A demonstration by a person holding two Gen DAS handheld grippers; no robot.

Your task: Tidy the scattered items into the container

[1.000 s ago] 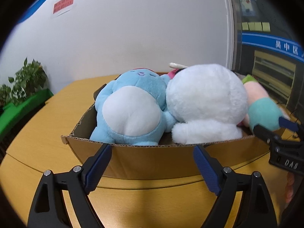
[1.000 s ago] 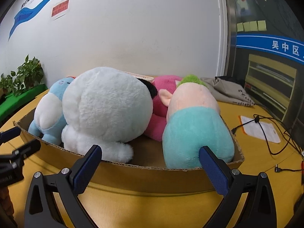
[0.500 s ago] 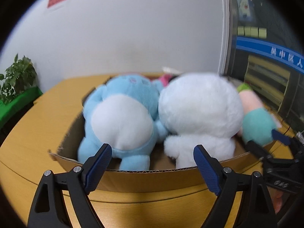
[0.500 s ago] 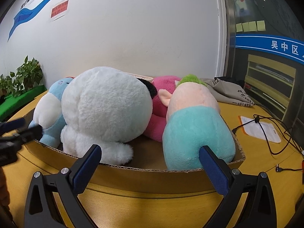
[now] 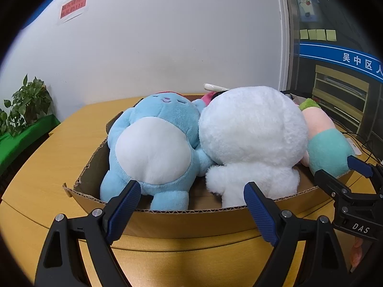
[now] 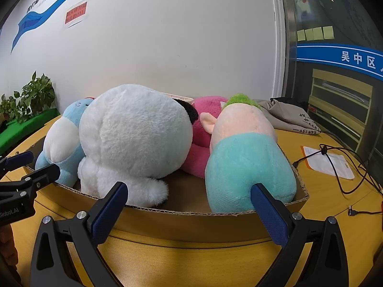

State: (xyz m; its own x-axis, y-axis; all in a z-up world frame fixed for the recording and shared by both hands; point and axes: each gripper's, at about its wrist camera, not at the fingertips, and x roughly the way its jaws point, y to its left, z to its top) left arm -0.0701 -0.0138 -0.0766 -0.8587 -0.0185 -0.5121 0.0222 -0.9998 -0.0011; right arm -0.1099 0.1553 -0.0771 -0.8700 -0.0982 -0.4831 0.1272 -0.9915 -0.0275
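A shallow cardboard box [image 5: 191,220] [image 6: 182,222] on the wooden table holds several plush toys. A blue toy with a white belly [image 5: 153,153] [image 6: 59,148] lies at the left, a big white one [image 5: 251,141] [image 6: 134,138] beside it, a pink one [image 6: 203,129] behind, and a peach and teal one [image 6: 244,162] [image 5: 328,148] at the right. My left gripper [image 5: 192,192] hangs open in front of the box's near wall, holding nothing. My right gripper [image 6: 189,193] is also open and empty before the near wall; it shows again at the right edge of the left wrist view.
A potted plant [image 5: 26,107] on a green ledge stands at the far left. On the table right of the box lie a grey cloth bag [image 6: 289,117], a paper pouch [image 6: 328,162] and black cables [image 6: 344,174]. A white wall is behind; a glass cabinet [image 6: 340,105] at the right.
The left wrist view dipped and blurred half a second ago, then came back close to where it was; the box and toys lie as before. Both grippers stay open.
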